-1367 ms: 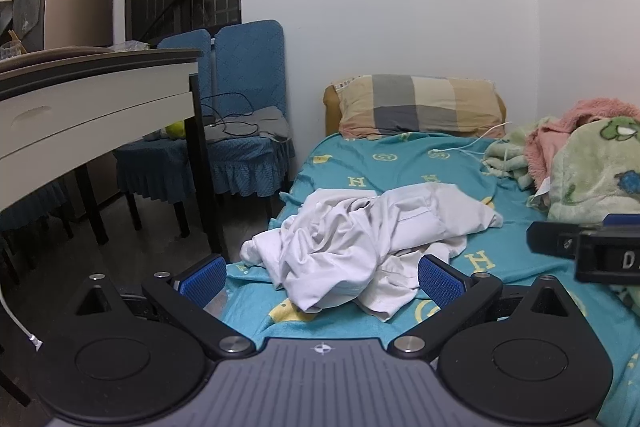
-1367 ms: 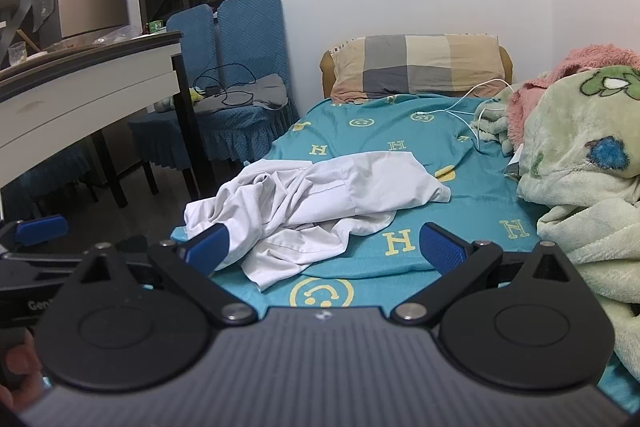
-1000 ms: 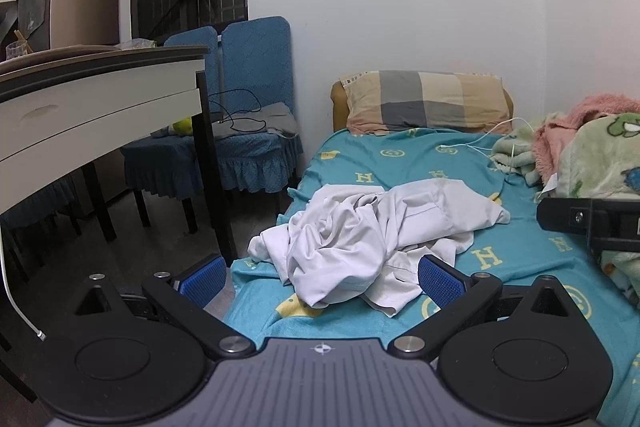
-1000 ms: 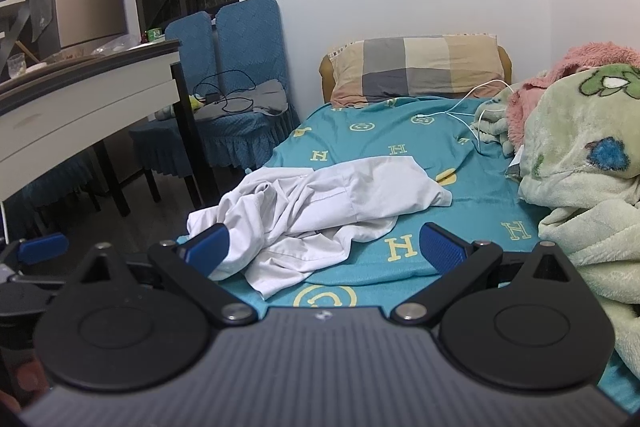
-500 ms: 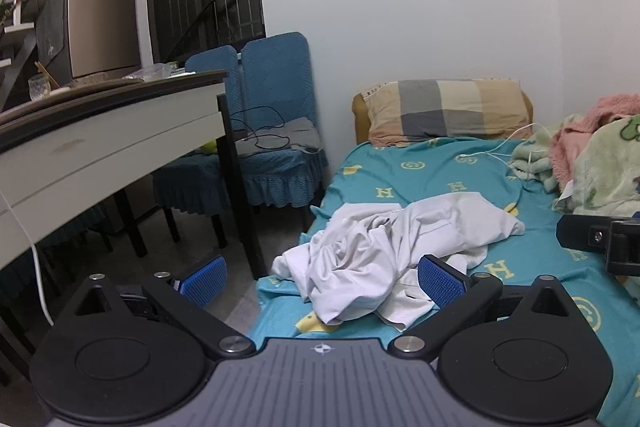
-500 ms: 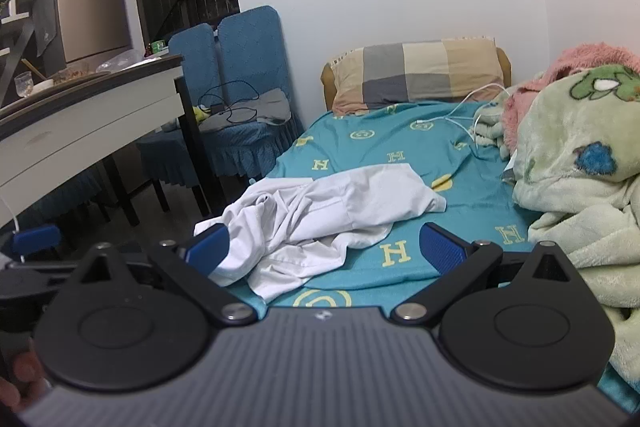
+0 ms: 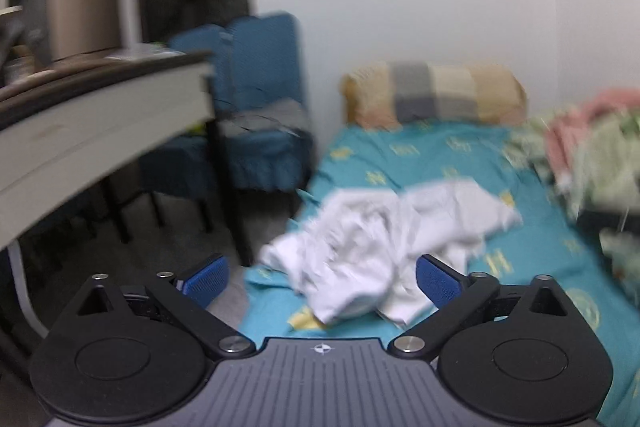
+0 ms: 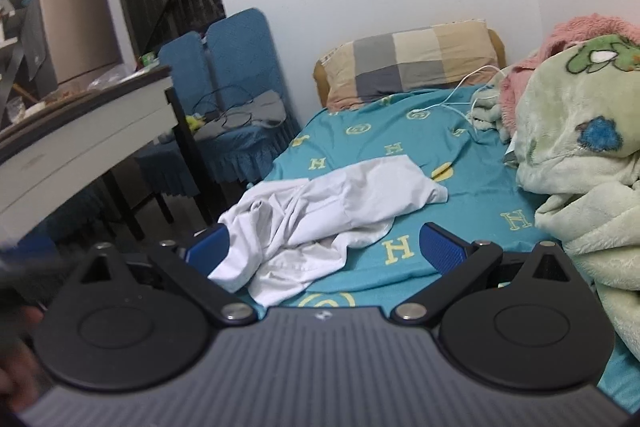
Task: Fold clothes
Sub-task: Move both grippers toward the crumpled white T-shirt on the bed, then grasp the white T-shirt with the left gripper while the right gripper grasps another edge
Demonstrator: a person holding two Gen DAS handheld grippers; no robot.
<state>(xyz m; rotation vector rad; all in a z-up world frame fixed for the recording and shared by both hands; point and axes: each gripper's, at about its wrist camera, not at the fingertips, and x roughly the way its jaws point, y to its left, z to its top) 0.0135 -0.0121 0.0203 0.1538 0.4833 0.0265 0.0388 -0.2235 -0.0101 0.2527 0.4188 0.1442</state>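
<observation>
While the left wrist view is smeared by motion blur, a crumpled white garment [image 7: 384, 243] is seen lying on the teal bedsheet [image 7: 532, 267], at the near left edge of the bed. Its long axis is laid diagonally, from a bunched end at the bed's left edge toward a flatter end pointing to the far right, in the direction of the green blanket [image 7: 608, 163]. The left gripper [image 7: 320, 281] is held wide open above the near end of the cloth, with nothing between its blue pads [image 7: 434, 283]. Compared with half a second earlier, the garment is framed slightly higher and further right, and the formerly sharp scene has been blurred; the right gripper, then visible at the right edge, can no longer be made out clearly.

Through the right wrist view, sharp by contrast, the same garment [image 8: 324, 215] is shown stretched from the bed's left edge toward the middle of the sheet [image 8: 400, 131], its smoother end aimed at the plaid pillow [image 8: 412, 67] and blanket [image 8: 580, 155]. The right gripper [image 8: 326, 253] is likewise spread fully, empty, its left pad [image 8: 208, 251] seen against the cloth's bunched end. Since the earlier frame, the whole scene has been tilted, and the garment left undisturbed.
</observation>
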